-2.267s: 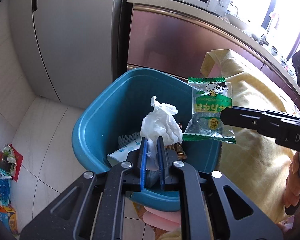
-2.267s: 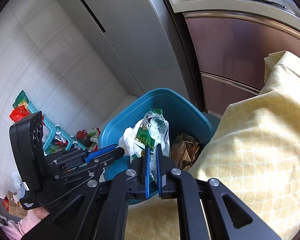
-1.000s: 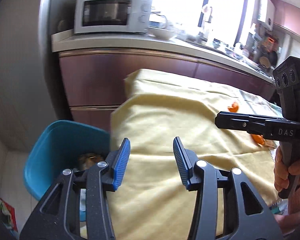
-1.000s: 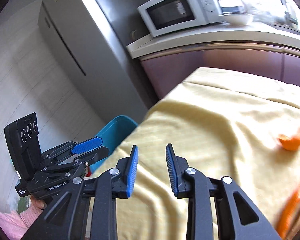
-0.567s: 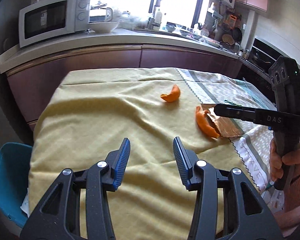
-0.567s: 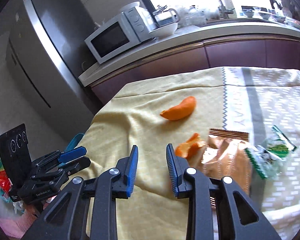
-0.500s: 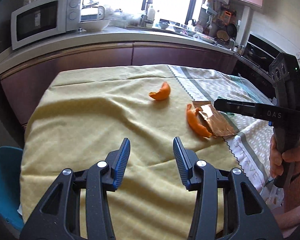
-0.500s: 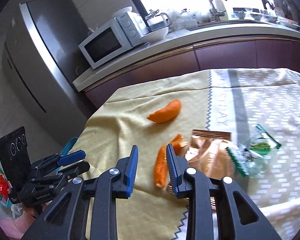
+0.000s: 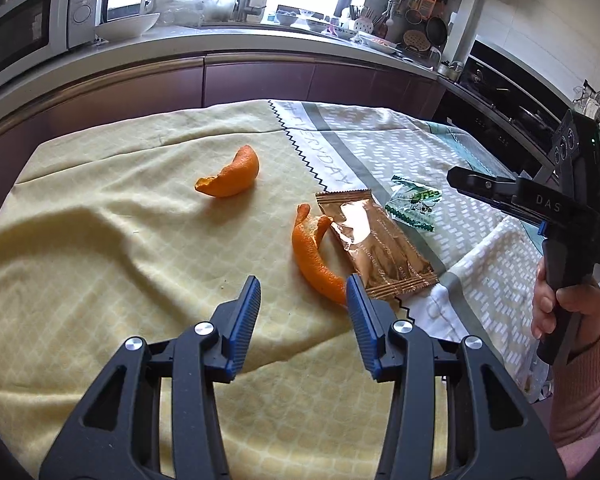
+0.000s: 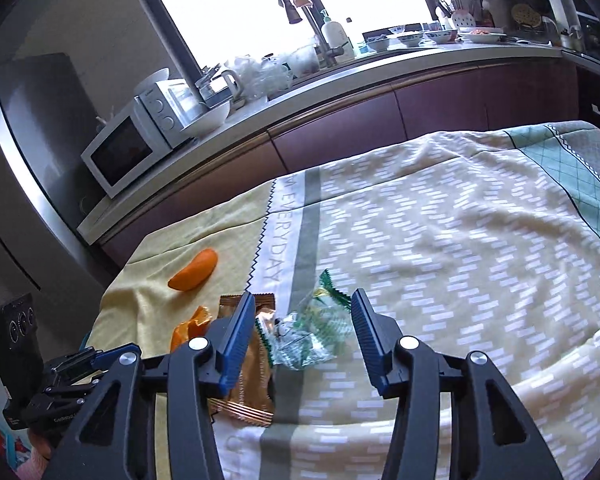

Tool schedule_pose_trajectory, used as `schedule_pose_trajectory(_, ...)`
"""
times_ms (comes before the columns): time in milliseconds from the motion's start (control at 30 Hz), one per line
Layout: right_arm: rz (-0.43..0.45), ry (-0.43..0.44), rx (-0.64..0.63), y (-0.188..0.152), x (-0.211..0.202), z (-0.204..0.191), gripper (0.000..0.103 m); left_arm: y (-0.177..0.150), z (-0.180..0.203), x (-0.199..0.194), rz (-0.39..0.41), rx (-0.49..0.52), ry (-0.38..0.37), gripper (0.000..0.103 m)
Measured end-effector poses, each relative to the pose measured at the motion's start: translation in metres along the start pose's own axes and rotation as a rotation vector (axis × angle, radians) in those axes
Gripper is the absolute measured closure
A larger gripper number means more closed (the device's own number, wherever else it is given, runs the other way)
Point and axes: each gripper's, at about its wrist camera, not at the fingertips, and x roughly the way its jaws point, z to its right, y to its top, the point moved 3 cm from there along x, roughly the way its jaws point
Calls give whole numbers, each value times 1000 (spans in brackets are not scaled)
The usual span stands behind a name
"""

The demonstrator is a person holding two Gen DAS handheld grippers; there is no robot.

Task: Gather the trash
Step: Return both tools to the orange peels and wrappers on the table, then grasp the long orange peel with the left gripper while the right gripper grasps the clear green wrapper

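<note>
A: So, both grippers are back over the table now. A couple of seconds ago they hung above the blue bin, the left one pinching a crumpled tissue and the right one a green sweet wrapper; both pieces are gone from the jaws, so I count that load as dropped.

B: What is left to collect?

A: Four pieces on the tablecloth (image 9: 100, 248). A curled orange peel (image 9: 230, 178) lies alone on the yellow part. A longer peel strip (image 9: 314, 258) sits touching the edge of a copper foil wrapper (image 9: 374, 246), and a clear green-printed wrapper (image 9: 412, 204) lies just beyond that.

B: And your tools?

A: My left gripper (image 9: 303, 312) is parted about halfway with nothing between its fingers; its right fingertip sits just beside the near end of the longer strip. My right gripper (image 10: 303, 332) is widening its jaws as we speak, and the clear green-printed wrapper (image 10: 304, 336) shows in the gap between them, not yet touched as far as I can tell.

B: Different from a second ago?

A: Yes. Then the bin's rim was in the left view and only bare yellow cloth lay ahead; now the bin is out of that view and the litter is right under the fingers. I judge the next grabs are the strip and that wrapper.
</note>
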Motion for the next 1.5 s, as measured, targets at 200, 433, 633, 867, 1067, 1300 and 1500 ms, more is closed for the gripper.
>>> schedule_pose_trajectory(200,-42,7,16,6,18,13,46,5,2,18,-38,-23,-9,59)
schedule_pose_trajectory(433,-104,35,33,5,38,20,46,7,6,34,-70,-29,-10,58)
schedule_pose_trajectory(633,-137,81,36,1,42,21,65,9,6,40,-88,-46,-37,60)
schedule_pose_trajectory(867,-121,103,50,-2,34,24,83,10,8,43,-102,-66,-78,78)
schedule_pose_trajectory(1067,-97,111,48,-1,23,24,85,8,8,41,-95,-79,-75,80)
schedule_pose_trajectory(1300,-63,146,36,0,7,12,85,5,4,27,-69,-86,-65,82)
schedule_pose_trajectory(1500,-59,181,7,-1,3,-7,85,1,-3,7,-35,-85,-45,83)
